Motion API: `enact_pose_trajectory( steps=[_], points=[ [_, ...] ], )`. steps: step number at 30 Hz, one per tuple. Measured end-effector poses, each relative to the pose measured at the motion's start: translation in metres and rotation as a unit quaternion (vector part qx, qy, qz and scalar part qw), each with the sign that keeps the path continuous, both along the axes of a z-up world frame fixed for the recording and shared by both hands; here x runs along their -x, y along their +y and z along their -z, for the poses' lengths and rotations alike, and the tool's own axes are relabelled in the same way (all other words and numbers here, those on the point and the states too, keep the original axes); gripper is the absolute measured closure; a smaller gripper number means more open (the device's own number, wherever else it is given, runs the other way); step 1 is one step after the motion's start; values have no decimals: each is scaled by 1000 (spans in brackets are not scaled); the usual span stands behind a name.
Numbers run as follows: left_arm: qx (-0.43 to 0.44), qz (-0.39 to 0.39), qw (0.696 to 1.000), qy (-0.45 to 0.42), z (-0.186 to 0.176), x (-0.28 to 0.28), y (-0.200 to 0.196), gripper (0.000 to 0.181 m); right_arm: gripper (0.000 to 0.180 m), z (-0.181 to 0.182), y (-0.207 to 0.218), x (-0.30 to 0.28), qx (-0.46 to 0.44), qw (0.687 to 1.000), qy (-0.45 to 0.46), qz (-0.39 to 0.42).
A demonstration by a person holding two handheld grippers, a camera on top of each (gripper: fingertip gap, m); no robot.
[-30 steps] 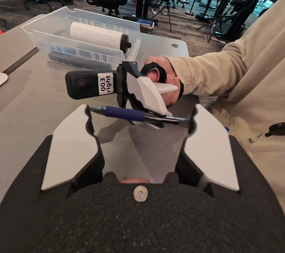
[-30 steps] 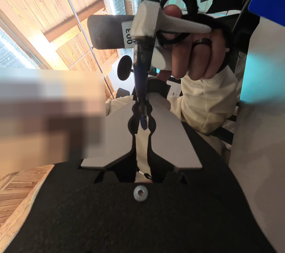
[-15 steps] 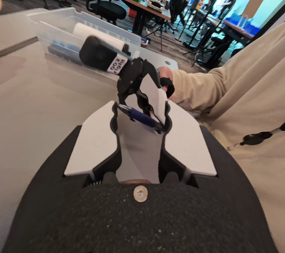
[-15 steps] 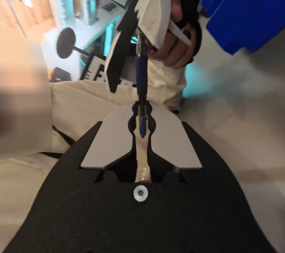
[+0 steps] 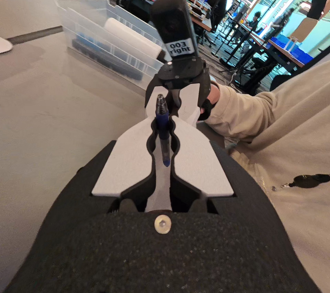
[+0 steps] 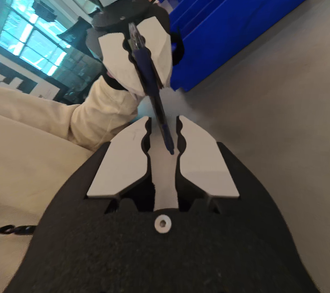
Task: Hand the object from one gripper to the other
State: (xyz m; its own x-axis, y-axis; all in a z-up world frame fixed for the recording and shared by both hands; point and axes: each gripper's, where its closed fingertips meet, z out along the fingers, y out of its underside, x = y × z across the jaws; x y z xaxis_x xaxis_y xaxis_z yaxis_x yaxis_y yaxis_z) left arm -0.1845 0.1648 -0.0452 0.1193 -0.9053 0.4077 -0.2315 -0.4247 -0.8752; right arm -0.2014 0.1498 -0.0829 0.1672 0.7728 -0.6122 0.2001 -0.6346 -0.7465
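A blue pen (image 5: 162, 131) with a dark blue grip and a clear barrel stands between the fingers of my left gripper (image 5: 161, 121), which is shut on the grip. Its tip points away from me, towards the right gripper (image 5: 174, 106) just beyond. In the right wrist view the pen (image 6: 160, 115) runs from the left gripper (image 6: 141, 56) down to my right gripper (image 6: 163, 118). The right jaws stand apart. The pen's tail end lies loose in the gap, close to the right finger (image 6: 196, 159). Both grippers are above the grey table (image 5: 53, 123).
A clear plastic bin (image 5: 85, 22) holding a white roll (image 5: 128, 36) sits on the table beyond the left gripper. Blue bins (image 6: 250, 22) stand on the table ahead of the right gripper. A person's cream sleeve (image 5: 250, 115) fills the right side. Left tips to right tips: about 4 cm.
My left gripper has closed on the pen's grip. My right gripper has opened from its grip on the pen's tail. Both have turned, so the pen now runs lengthwise between them.
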Motion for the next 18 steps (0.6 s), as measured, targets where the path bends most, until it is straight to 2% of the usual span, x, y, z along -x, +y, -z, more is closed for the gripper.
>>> enact_pose_trajectory(
  steps=[3,5,8,10,12,14,16,18],
  points=[
    [22,-42,999,-1,3,8,16,169,141,0,17,-7,-81,996,-14,46],
    [45,-62,997,-4,5,10,24,169,129,-5,25,-10,-179,981,-21,74],
    [65,-115,991,-11,4,12,39,169,124,2,21,-8,-346,934,-70,57],
    [82,-163,982,-39,-2,17,52,169,124,5,28,-9,-422,896,-106,93],
    [109,-197,969,-100,-14,23,61,169,125,-4,40,-13,-458,867,-108,164],
    [136,-216,954,-157,-22,27,66,170,125,-16,45,-15,-466,851,-78,228],
    [169,-209,940,-209,-30,27,66,169,128,-24,46,-20,-472,835,-57,277],
    [205,-186,930,-241,-34,22,62,170,133,-29,42,-20,-481,825,-39,293]
  ],
)
